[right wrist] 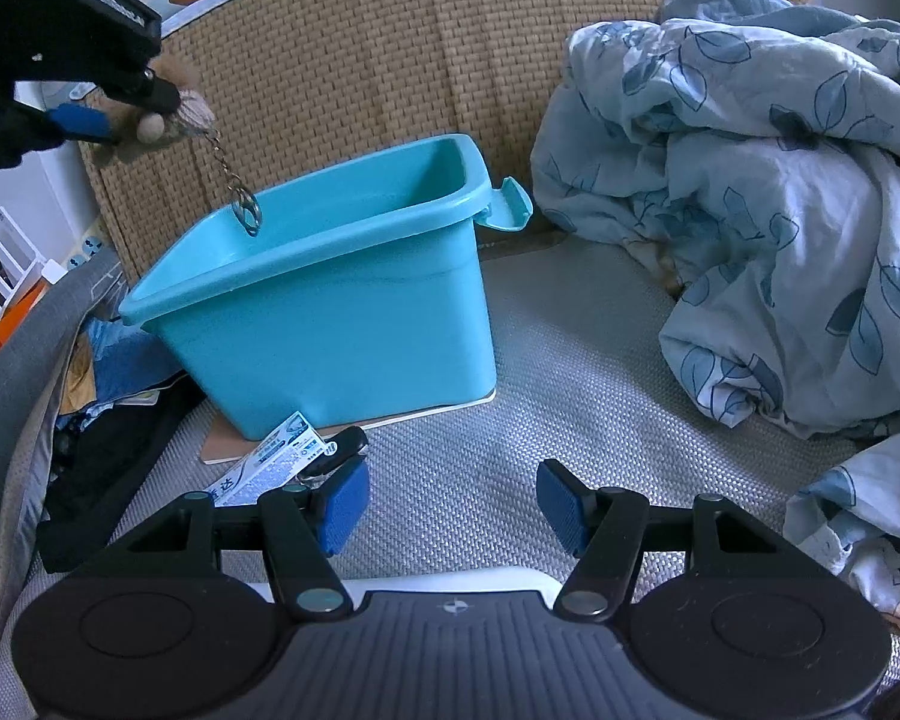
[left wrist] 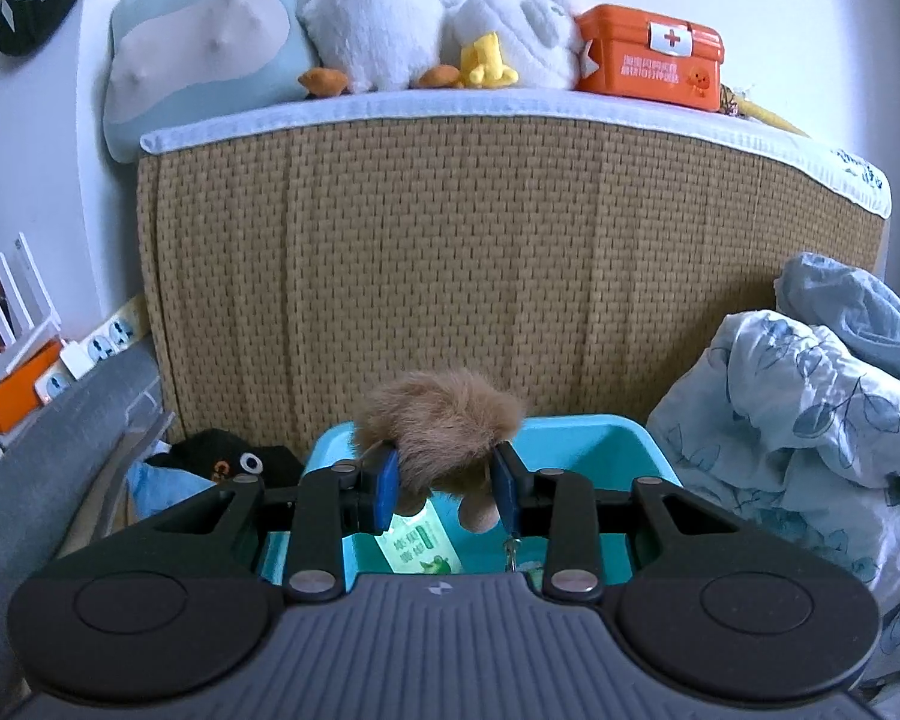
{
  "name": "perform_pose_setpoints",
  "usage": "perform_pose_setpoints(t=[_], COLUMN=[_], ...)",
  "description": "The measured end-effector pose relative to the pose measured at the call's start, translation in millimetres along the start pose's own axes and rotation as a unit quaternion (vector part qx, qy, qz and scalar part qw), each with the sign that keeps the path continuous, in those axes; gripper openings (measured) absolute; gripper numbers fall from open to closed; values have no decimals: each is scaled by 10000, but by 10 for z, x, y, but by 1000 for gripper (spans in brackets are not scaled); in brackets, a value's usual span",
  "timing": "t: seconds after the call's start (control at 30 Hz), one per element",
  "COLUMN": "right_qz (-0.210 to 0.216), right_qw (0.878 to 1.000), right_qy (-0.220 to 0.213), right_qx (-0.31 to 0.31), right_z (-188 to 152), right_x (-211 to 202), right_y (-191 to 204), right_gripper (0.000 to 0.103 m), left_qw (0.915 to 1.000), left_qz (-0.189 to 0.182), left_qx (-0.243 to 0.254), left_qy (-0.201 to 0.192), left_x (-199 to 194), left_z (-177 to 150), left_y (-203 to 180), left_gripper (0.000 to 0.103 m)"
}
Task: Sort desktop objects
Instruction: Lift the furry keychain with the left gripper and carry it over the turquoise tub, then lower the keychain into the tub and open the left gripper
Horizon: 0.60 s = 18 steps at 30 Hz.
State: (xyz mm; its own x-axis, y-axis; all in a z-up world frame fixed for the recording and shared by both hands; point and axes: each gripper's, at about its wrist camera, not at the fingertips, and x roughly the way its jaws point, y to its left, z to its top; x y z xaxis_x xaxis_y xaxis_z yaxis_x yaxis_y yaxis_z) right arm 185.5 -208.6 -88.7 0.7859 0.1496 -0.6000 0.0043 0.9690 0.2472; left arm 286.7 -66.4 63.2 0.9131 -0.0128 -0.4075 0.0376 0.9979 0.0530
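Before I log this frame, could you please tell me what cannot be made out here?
- Bin contents: in the left wrist view the left gripper and furry keychain toy cover most of the inside; the right wrist view shows only its walls.
- Small box by the bin: print too small, partly behind the right gripper.

Brown furry toy [left wrist: 441,426], turquoise bin [right wrist: 330,300], orange first-aid box [left wrist: 651,60], blue leaf-print quilt [right wrist: 750,180].
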Motion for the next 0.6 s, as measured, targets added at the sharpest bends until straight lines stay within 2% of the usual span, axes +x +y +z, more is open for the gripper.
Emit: perform_pose_setpoints(t=[0.6], right_qz=[54], right_qw=[9999], right_qy=[85], right_qx=[23], right_z=[5], right_x=[88], right_y=[32], right_gripper=[67], left_qw=[9994], left_qz=[-25], left_qx=[-55], left_qy=[346], left_x=[437], left_z=[-208], left_y=[49], left_gripper=[36])
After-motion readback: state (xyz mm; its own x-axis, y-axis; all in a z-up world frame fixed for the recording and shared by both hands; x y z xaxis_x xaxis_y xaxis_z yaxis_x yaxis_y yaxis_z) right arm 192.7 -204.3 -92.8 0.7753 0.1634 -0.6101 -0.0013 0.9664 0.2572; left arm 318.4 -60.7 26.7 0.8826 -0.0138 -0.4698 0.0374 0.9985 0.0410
